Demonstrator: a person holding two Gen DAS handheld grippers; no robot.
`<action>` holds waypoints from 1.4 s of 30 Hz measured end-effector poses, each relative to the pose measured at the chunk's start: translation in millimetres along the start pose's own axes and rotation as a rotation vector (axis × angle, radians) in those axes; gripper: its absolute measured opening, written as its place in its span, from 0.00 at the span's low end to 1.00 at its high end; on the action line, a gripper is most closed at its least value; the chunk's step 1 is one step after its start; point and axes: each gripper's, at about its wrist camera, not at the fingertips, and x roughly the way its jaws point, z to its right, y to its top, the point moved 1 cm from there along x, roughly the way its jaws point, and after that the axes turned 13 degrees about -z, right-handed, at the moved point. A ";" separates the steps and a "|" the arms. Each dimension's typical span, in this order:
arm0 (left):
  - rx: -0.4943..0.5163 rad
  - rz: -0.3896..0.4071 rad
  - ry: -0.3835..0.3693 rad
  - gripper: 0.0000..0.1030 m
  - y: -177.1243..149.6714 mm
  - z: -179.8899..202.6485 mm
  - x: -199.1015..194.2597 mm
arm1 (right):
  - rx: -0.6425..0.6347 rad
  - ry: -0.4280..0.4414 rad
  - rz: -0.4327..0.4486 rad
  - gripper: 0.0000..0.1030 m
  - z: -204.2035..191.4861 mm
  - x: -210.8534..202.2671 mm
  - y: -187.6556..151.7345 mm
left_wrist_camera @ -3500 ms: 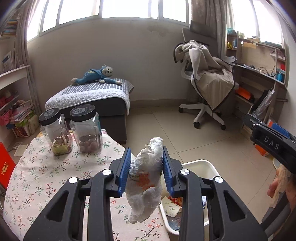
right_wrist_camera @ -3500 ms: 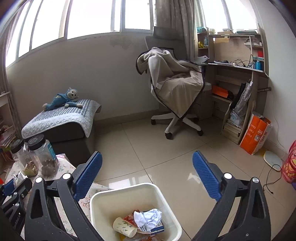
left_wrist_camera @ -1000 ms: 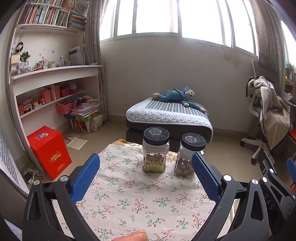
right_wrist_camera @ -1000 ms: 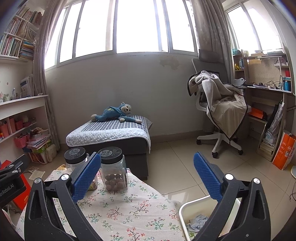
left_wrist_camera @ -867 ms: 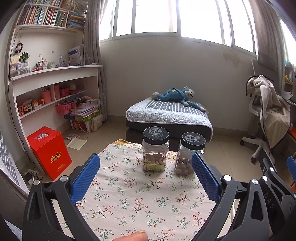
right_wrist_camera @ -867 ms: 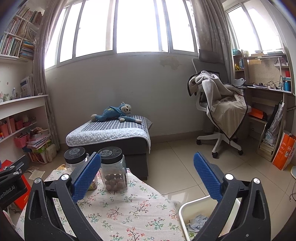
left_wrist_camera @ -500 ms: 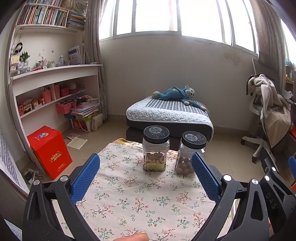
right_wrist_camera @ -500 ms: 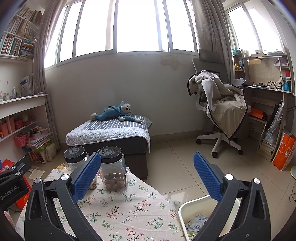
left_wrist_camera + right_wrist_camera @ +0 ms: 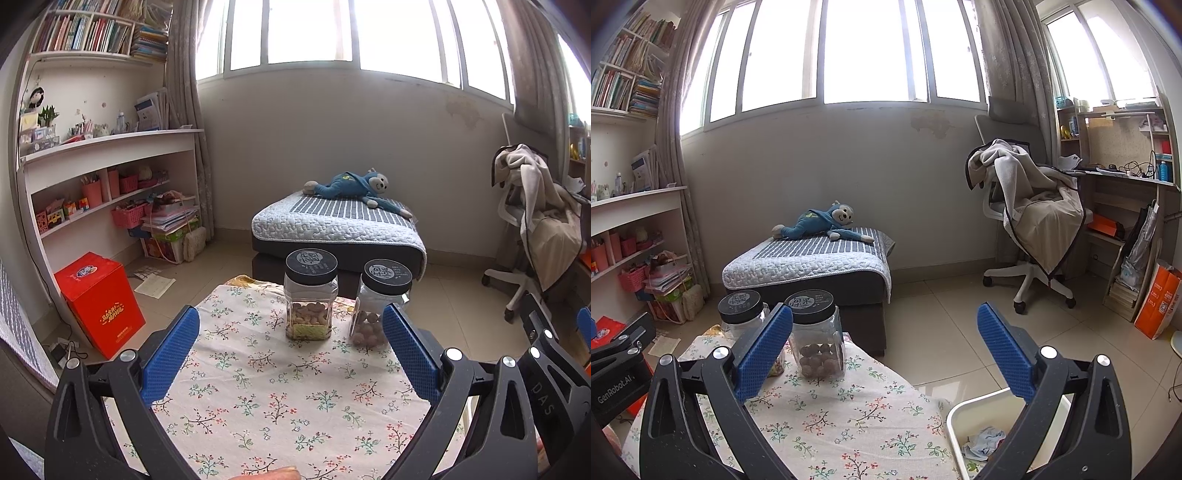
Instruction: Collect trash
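Left claw [image 9: 290, 349]: blue pads spread wide, nothing between them, held above the near part of the table [image 9: 258, 398].

Right claw [image 9: 884, 349]: pads spread wide, empty, held over the table's right edge.

Table: covered by a floral cloth. Two clear jars with black lids stand side by side at its far edge; the left jar [image 9: 309, 295] holds pale nuts, the right jar [image 9: 380, 301] holds dark round ones.

Bin [image 9: 964, 421]: white, on the floor just beside the table's right edge. Crumpled trash [image 9: 982, 445] lies inside it, partly hidden by the right claw.

Fingertip [image 9: 273, 473]: at the lower frame edge of the left view.
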 end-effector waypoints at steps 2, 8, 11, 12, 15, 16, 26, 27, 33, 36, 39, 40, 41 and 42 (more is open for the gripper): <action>0.000 0.001 0.002 0.94 -0.5 0.0 0.4 | 0.000 -0.001 0.002 0.93 0.2 0.3 -0.2; 0.005 0.002 0.005 0.94 -1.0 1.0 0.9 | 0.000 0.000 -0.002 0.93 0.9 0.9 -0.4; 0.009 0.001 0.004 0.94 -1.2 1.6 1.0 | 0.000 -0.001 -0.001 0.93 1.0 1.2 -0.3; 0.009 0.002 0.004 0.93 -1.5 1.6 1.2 | -0.001 -0.001 -0.001 0.93 0.8 1.4 -1.4; 0.009 0.002 0.004 0.94 -1.7 1.4 1.4 | -0.001 0.000 -0.002 0.93 1.0 1.5 -1.8; 0.009 0.002 0.002 0.94 -1.7 1.4 1.4 | -0.001 -0.001 -0.003 0.93 0.9 1.7 -1.8; 0.033 0.020 -0.034 0.91 -4.4 5.0 0.1 | -0.001 -0.002 -0.010 0.93 3.4 3.4 -4.8; 0.035 0.023 -0.033 0.91 -4.7 4.9 -0.2 | 0.000 -0.003 -0.011 0.93 3.8 3.6 -5.4; 0.032 0.019 -0.045 0.90 -4.3 3.7 0.8 | 0.001 -0.005 -0.012 0.93 5.0 4.3 -6.3; 0.029 0.017 -0.048 0.90 -3.2 3.6 0.5 | 0.001 -0.007 -0.011 0.93 5.3 3.9 -6.4; 0.017 -0.004 -0.050 0.91 -1.8 3.0 2.5 | 0.000 -0.005 -0.012 0.93 5.6 3.8 -6.3; 0.019 -0.012 -0.042 0.91 -1.4 3.8 3.7 | 0.000 -0.005 -0.012 0.93 5.5 3.8 -6.2; 0.018 -0.013 -0.033 0.92 -1.7 4.4 4.2 | -0.001 -0.004 -0.011 0.93 5.1 3.5 -6.3; 0.017 -0.011 -0.030 0.93 -1.9 4.7 4.2 | -0.004 -0.005 -0.010 0.93 4.5 3.2 -6.4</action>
